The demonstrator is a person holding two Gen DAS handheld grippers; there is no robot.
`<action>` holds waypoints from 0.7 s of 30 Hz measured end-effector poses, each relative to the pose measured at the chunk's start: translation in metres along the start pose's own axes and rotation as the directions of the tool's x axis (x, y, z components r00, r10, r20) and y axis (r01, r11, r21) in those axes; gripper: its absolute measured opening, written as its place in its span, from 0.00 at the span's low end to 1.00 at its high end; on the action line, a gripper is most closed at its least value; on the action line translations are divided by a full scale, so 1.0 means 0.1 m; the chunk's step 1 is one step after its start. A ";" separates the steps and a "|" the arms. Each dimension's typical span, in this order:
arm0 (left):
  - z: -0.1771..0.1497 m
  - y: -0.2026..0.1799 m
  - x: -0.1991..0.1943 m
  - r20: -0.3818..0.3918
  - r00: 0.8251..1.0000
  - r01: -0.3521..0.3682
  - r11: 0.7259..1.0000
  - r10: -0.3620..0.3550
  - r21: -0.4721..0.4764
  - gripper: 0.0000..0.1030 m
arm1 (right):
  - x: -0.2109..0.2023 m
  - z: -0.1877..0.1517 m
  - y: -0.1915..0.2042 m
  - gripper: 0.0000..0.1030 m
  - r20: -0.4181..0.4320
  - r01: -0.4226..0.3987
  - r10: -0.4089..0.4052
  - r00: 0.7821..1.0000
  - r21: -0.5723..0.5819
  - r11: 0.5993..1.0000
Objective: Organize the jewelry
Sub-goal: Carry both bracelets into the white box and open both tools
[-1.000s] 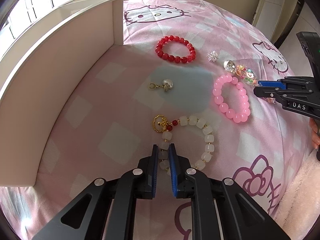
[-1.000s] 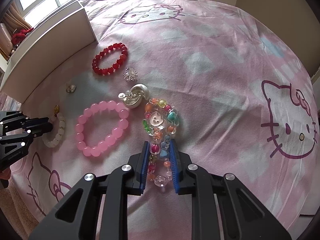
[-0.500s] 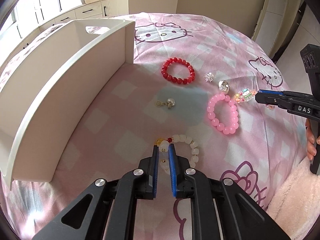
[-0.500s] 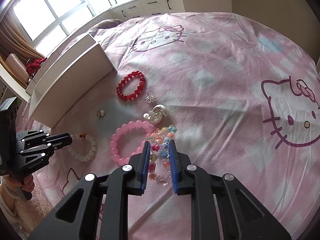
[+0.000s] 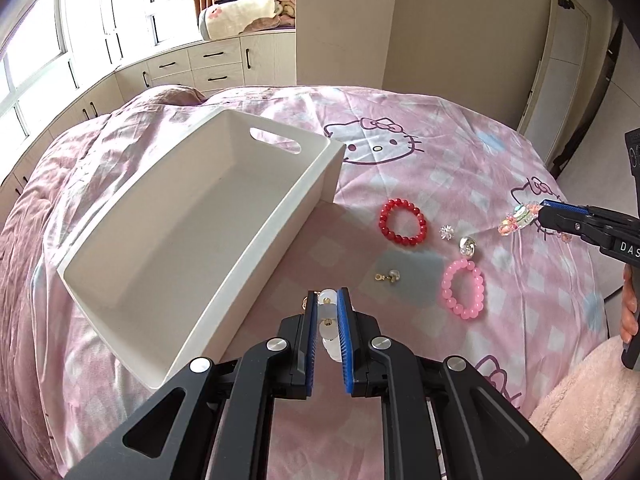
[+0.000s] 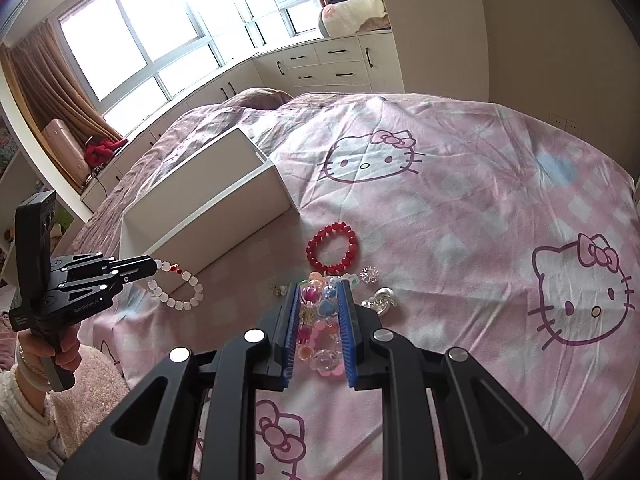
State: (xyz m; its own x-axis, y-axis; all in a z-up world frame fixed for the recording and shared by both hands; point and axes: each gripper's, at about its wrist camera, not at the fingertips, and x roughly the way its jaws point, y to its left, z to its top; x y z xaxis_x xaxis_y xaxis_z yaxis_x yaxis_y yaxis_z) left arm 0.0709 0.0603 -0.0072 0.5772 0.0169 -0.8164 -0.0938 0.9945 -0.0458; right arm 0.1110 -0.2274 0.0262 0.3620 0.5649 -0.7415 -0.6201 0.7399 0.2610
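The left gripper (image 5: 328,312) clamps the white bead bracelet (image 6: 176,290) lower centre, beside the white bin's (image 5: 256,236) near wall. The right gripper (image 6: 320,308) pinches the multicoloured charm bracelet (image 6: 318,320). The red bracelet (image 5: 403,221) and pink bracelet (image 5: 463,289) lie right of the bin on the bedspread (image 5: 420,176).

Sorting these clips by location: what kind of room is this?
Most likely a bedroom: pink cartoon-cat bedsheet over a bed, cream drawer cabinets under a big window with brown curtains.
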 end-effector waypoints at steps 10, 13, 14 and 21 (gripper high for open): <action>0.29 0.72 -0.33 0.062 0.996 -0.058 0.997 0.061 -0.052 0.15 | 0.31 0.73 0.89 0.19 0.030 -0.060 0.066 0.997 -0.156 0.986; 0.38 0.93 -0.36 0.070 0.993 -0.091 0.994 0.096 -0.062 0.15 | 0.48 0.94 1.11 0.19 0.027 -0.088 0.094 0.995 -0.179 0.980; 0.42 1.00 -0.36 0.068 0.992 -0.099 0.993 0.104 -0.067 0.15 | 0.55 1.00 1.19 0.19 0.025 -0.095 0.102 0.994 -0.186 0.978; 0.58 1.37 -0.14 0.032 0.987 -0.154 0.985 0.157 -0.079 0.15 | 1.15 1.36 1.57 0.19 -0.035 -0.117 0.112 0.993 -0.222 0.968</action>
State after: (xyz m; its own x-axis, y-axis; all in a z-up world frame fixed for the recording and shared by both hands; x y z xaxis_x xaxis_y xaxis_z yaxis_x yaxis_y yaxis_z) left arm 0.0968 0.2024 0.0313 0.5814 0.1757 -0.7944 -0.2450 0.9689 0.0350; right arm 0.1499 0.0035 0.0654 0.2657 0.6309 -0.7289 -0.7969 0.5692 0.2022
